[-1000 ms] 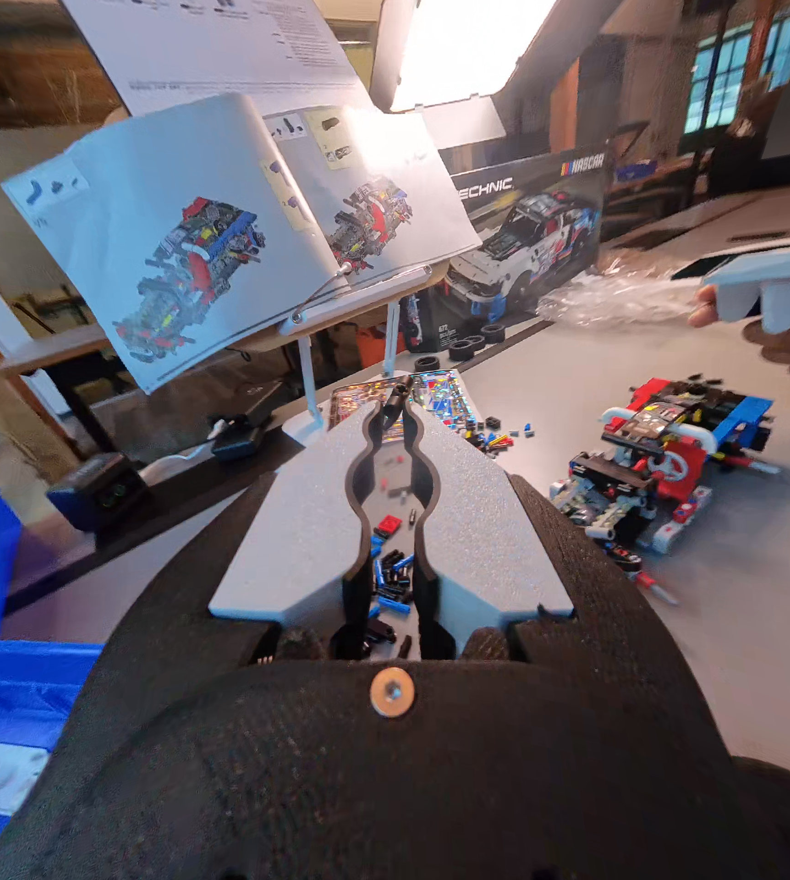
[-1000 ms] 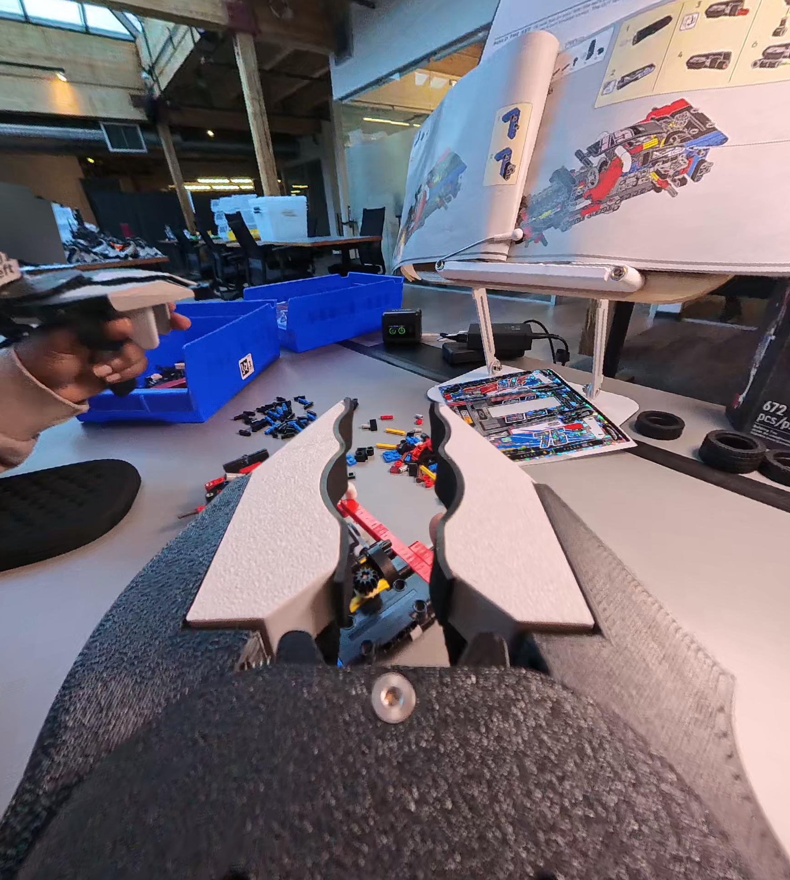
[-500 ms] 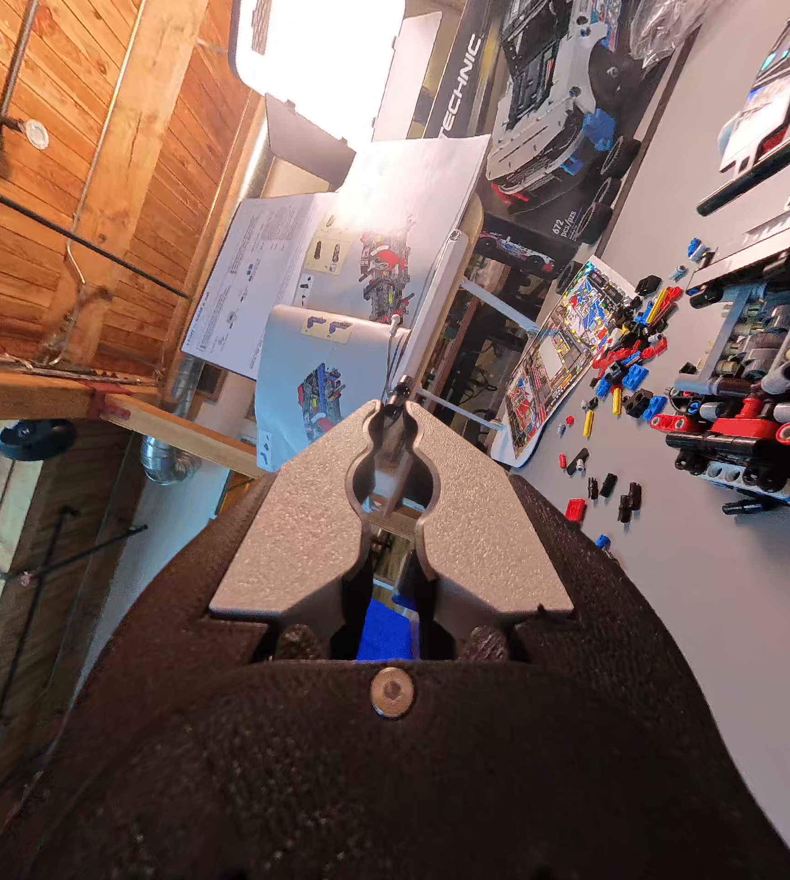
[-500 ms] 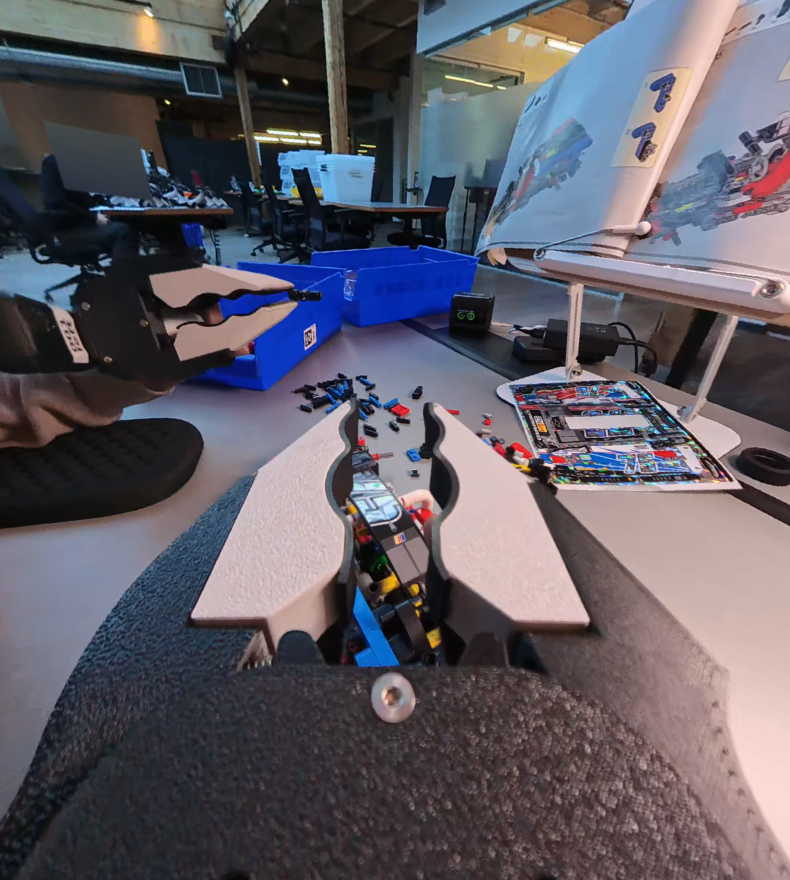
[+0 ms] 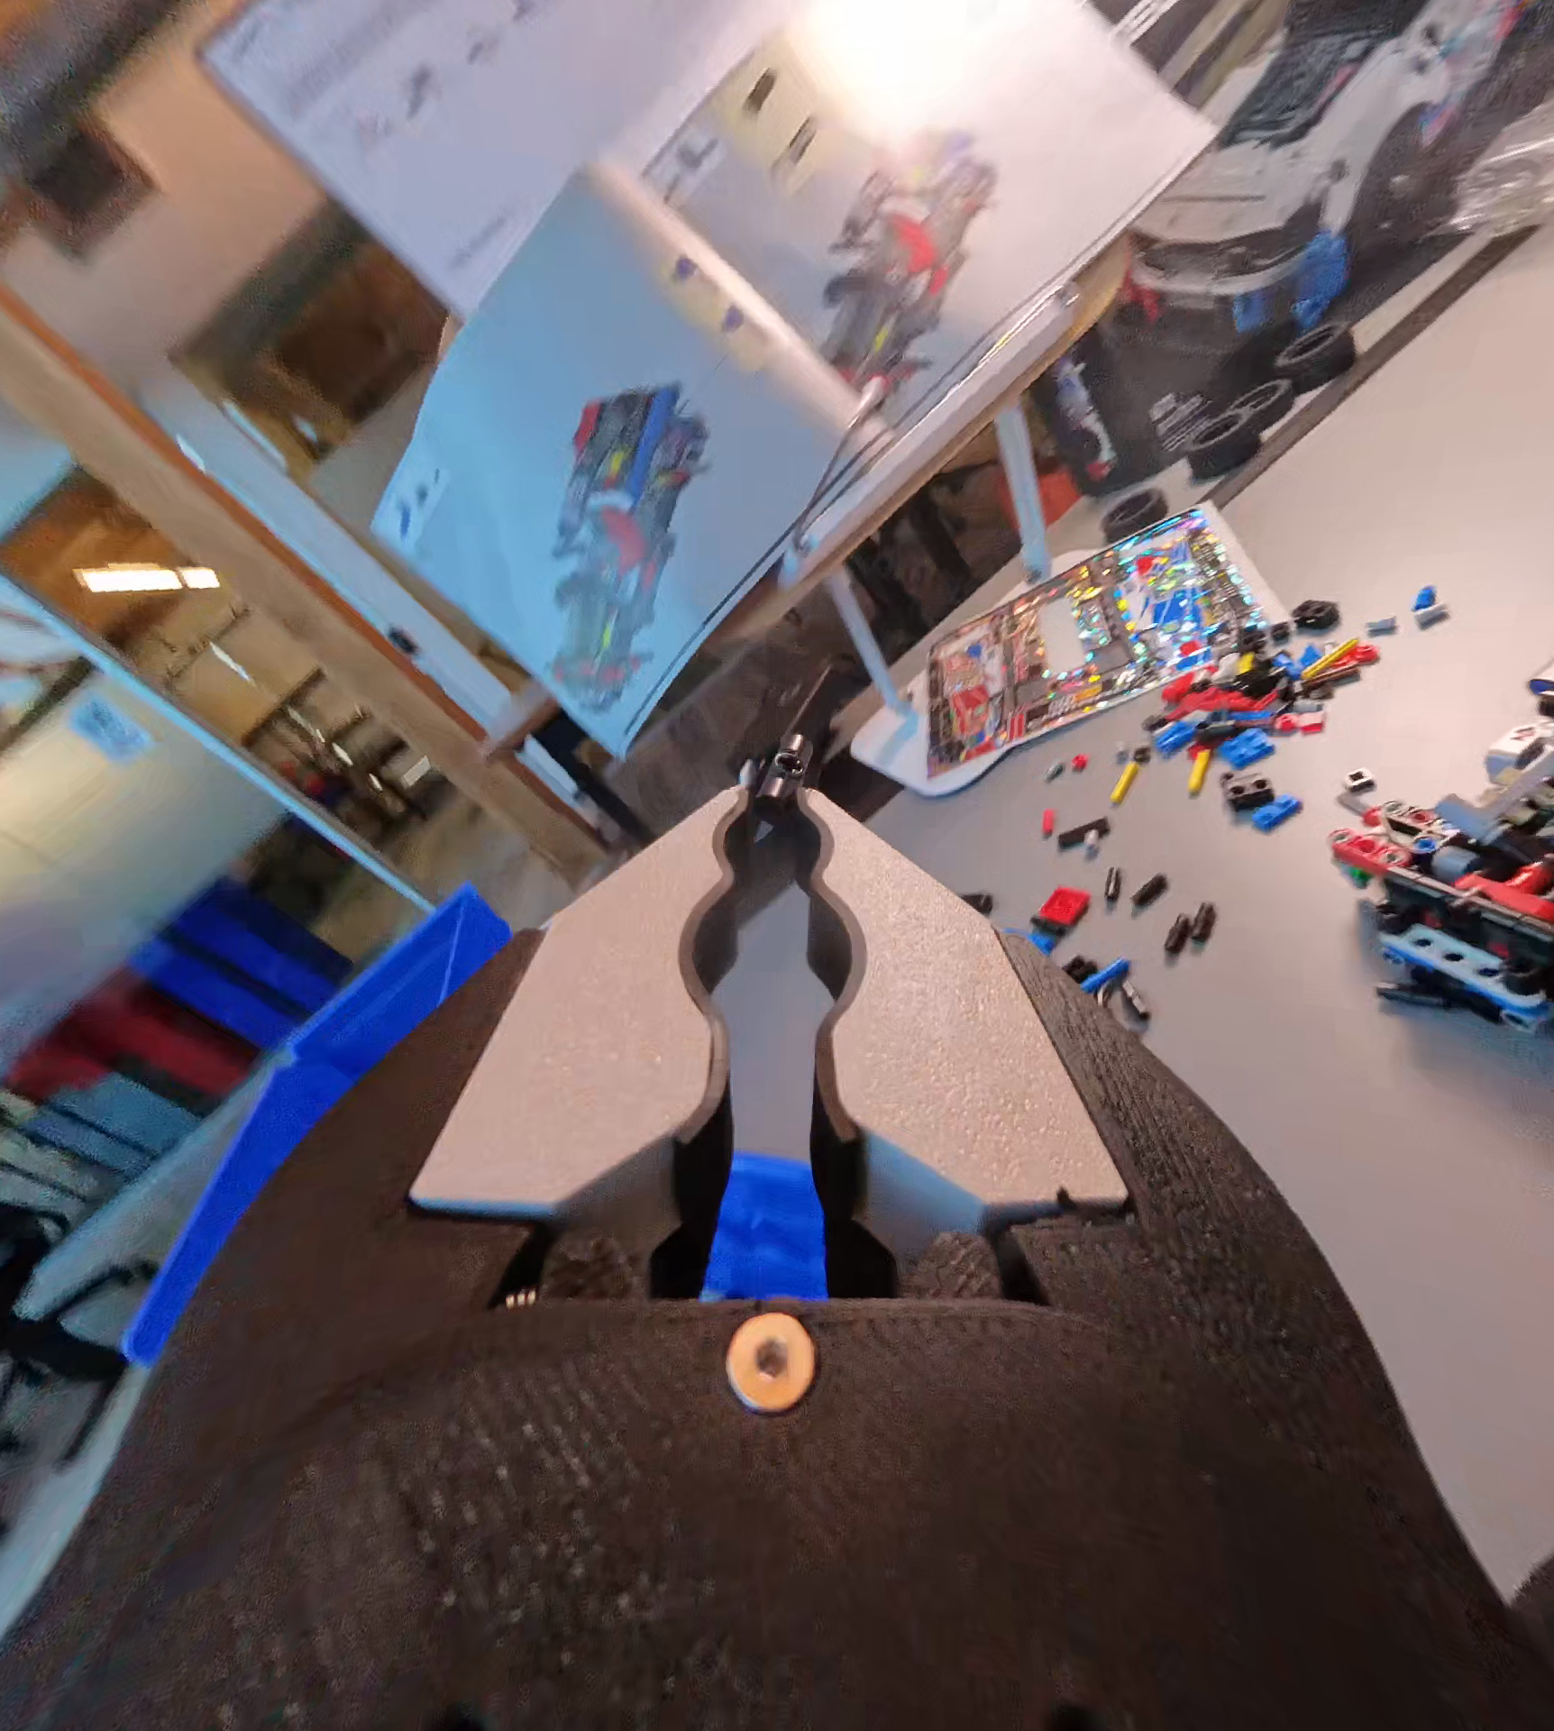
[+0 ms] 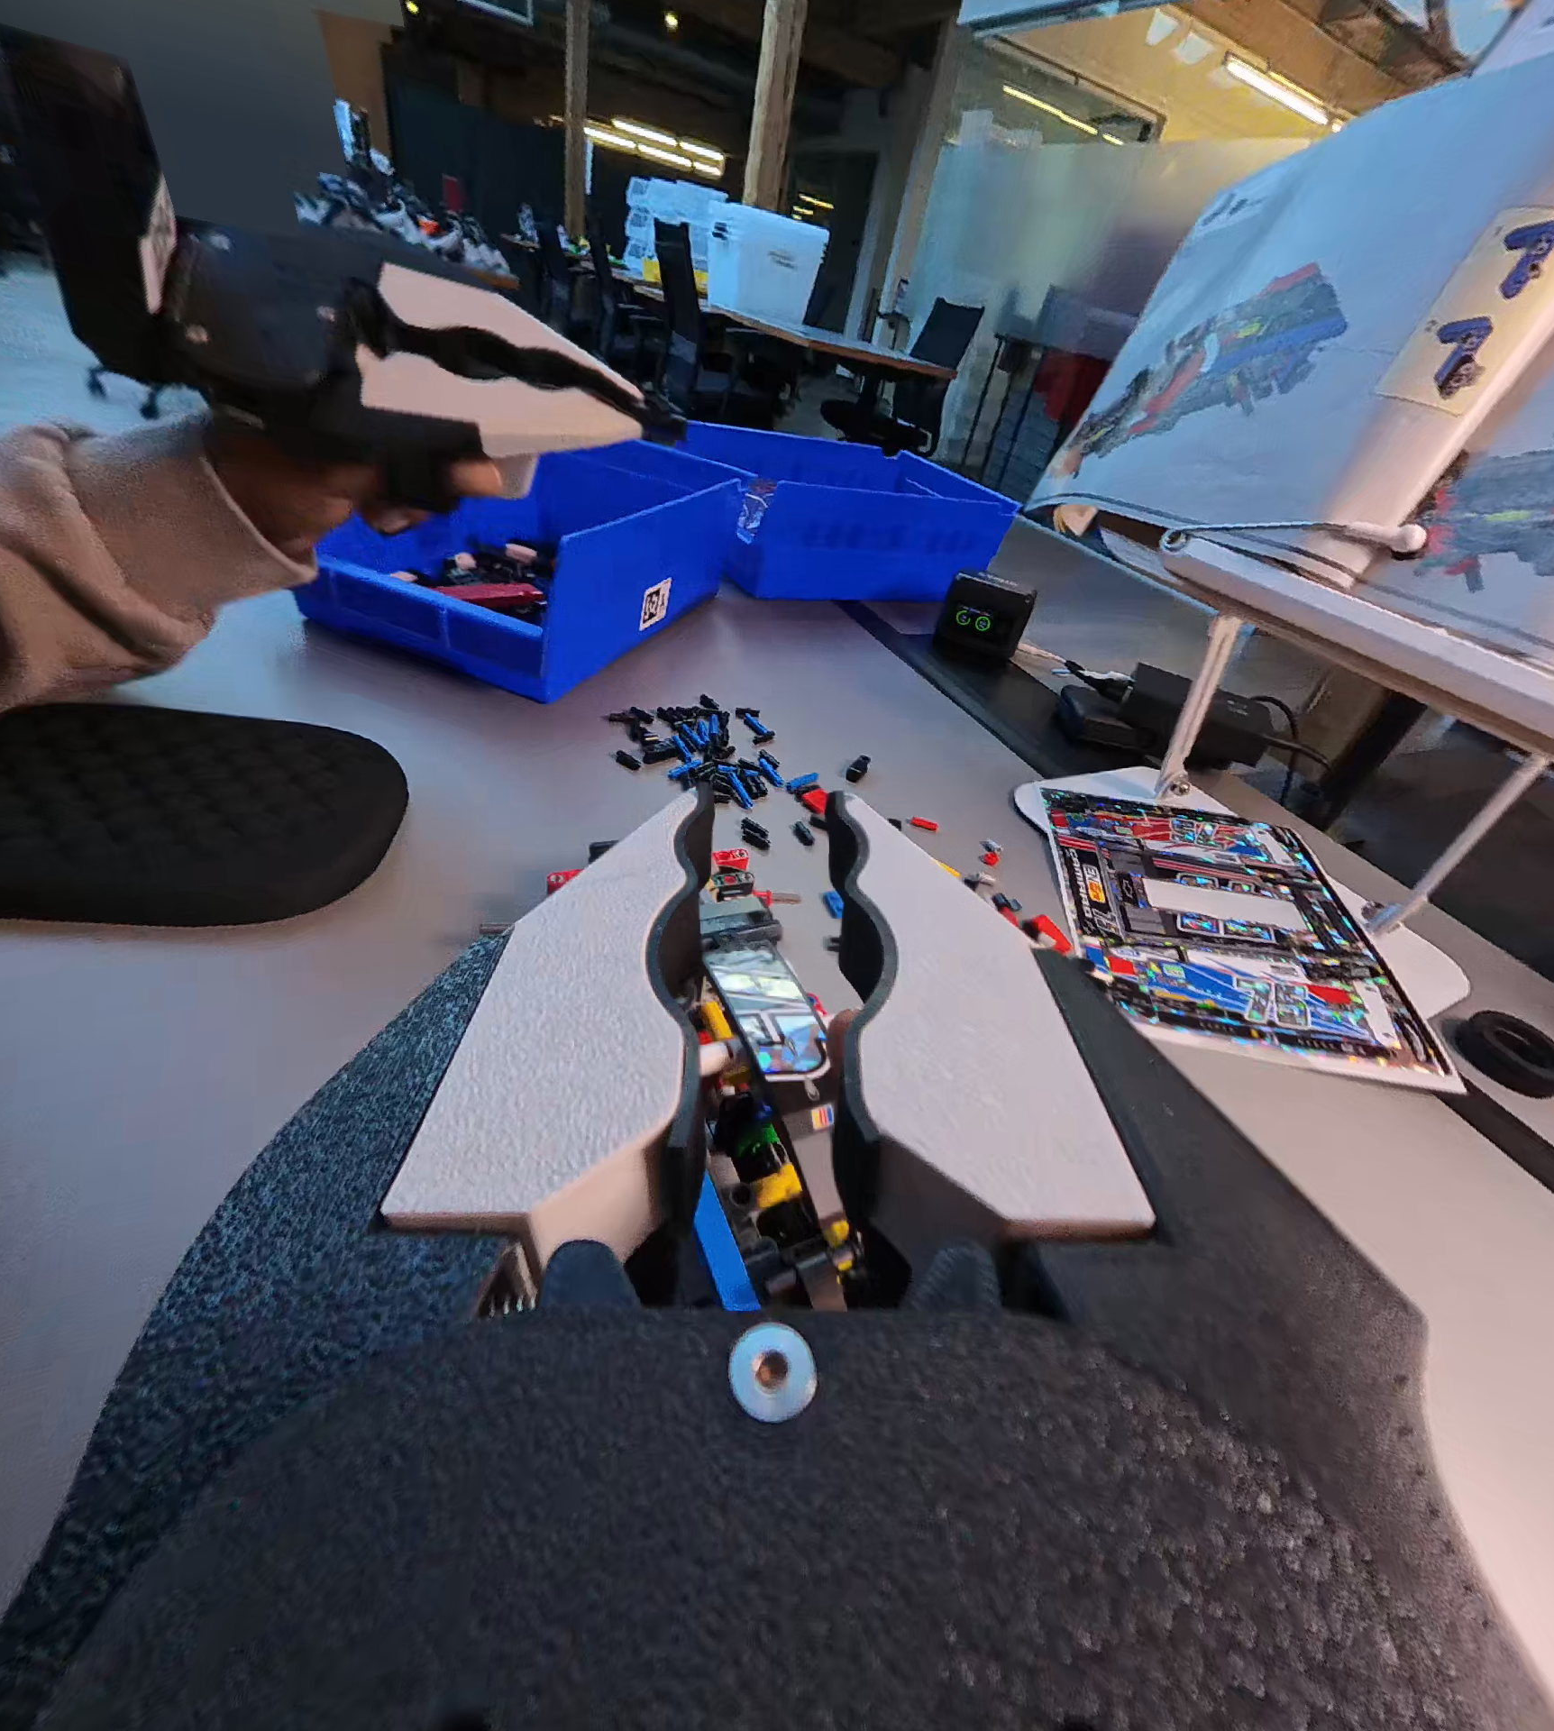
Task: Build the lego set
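Observation:
My left gripper (image 5: pixel 778 796) is shut on a small black pin (image 5: pixel 784 770) and holds it in the air, left of the part-built car model (image 5: pixel 1504 909) on the grey table. In the right wrist view the left gripper (image 6: pixel 651 421) hangs above the blue bins with the pin at its tips. My right gripper (image 6: pixel 771 815) sits over the car model (image 6: pixel 764 1012). Its jaws are partly closed and press on the model's upper part from both sides. Loose pieces (image 5: pixel 1223 731) lie between the two grippers.
An instruction booklet on a stand (image 5: pixel 623 487) rises at the back, with a shiny sticker sheet (image 6: pixel 1223 937) at its foot. Two blue bins (image 6: pixel 567 581) stand far left. A pile of black and blue pins (image 6: pixel 708 749), a black pad (image 6: pixel 146 815) and tyres (image 5: pixel 1223 440) lie around. Left tips to right tips: about 25 cm.
My left gripper has rolled back from lying sideways and moved nearer the model, still holding the pin. My right gripper's jaws have narrowed slightly around the model.

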A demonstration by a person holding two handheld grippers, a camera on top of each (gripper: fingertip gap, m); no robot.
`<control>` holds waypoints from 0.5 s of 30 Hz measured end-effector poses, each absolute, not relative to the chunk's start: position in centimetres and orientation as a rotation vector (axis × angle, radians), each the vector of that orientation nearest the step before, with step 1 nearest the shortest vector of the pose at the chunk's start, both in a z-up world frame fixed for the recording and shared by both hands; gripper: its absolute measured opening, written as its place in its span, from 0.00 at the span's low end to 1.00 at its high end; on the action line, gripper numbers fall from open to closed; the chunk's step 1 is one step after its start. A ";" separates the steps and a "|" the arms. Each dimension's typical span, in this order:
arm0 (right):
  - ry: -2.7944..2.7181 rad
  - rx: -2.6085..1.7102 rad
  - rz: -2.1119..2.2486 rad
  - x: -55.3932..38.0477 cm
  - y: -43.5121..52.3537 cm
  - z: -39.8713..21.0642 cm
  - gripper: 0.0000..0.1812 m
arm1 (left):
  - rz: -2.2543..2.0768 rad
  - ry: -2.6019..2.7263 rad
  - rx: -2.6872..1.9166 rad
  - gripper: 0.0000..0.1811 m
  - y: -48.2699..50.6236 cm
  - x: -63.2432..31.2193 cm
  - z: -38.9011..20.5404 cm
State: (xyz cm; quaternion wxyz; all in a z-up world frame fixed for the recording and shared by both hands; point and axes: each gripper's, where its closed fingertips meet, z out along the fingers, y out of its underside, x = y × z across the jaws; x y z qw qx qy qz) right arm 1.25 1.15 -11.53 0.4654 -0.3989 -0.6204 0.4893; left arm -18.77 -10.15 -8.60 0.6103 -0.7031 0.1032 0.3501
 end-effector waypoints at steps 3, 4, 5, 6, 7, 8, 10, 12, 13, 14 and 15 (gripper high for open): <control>-1.442 -1.066 1.211 2.3 3.8 -11.7 0.12 | 0.627 0.002 -1.874 0.03 -14.6 -25.2 -9.1; -1.410 -1.097 1.209 2.6 4.8 -11.7 0.11 | 0.589 -0.057 -1.941 0.03 -16.2 -27.1 -9.3; -1.379 -1.125 1.205 2.8 5.8 -11.8 0.11 | 0.543 -0.101 -2.020 0.03 -17.6 -28.7 -9.8; -1.352 -1.146 1.200 3.1 6.6 -11.8 0.11 | 0.494 -0.131 -2.114 0.03 -18.9 -30.0 -10.7; -1.329 -1.161 1.192 3.3 7.3 -11.8 0.11 | 0.467 -0.147 -2.198 0.03 -20.0 -31.3 -11.5; -1.312 -1.173 1.177 3.4 7.9 -11.8 0.11 | 0.441 -0.154 -2.293 0.03 -21.1 -32.3 -12.7; -1.291 -1.189 1.136 3.7 8.9 -11.8 0.11 | 0.371 -0.127 -2.467 0.03 -22.6 -33.4 -14.9; -1.276 -1.205 1.103 3.9 9.6 -12.0 0.11 | 0.261 -0.088 -2.590 0.03 -23.3 -33.4 -17.0; -1.270 -1.217 1.089 4.0 9.9 -12.2 0.11 | 0.189 -0.054 -2.641 0.03 -23.3 -32.9 -18.0; -1.263 -1.230 1.076 4.1 10.3 -12.4 0.11 | 0.137 -0.015 -2.673 0.03 -23.2 -32.5 -18.8; -1.258 -1.244 1.063 4.2 10.6 -12.6 0.11 | 0.098 0.023 -2.708 0.03 -23.2 -32.1 -19.6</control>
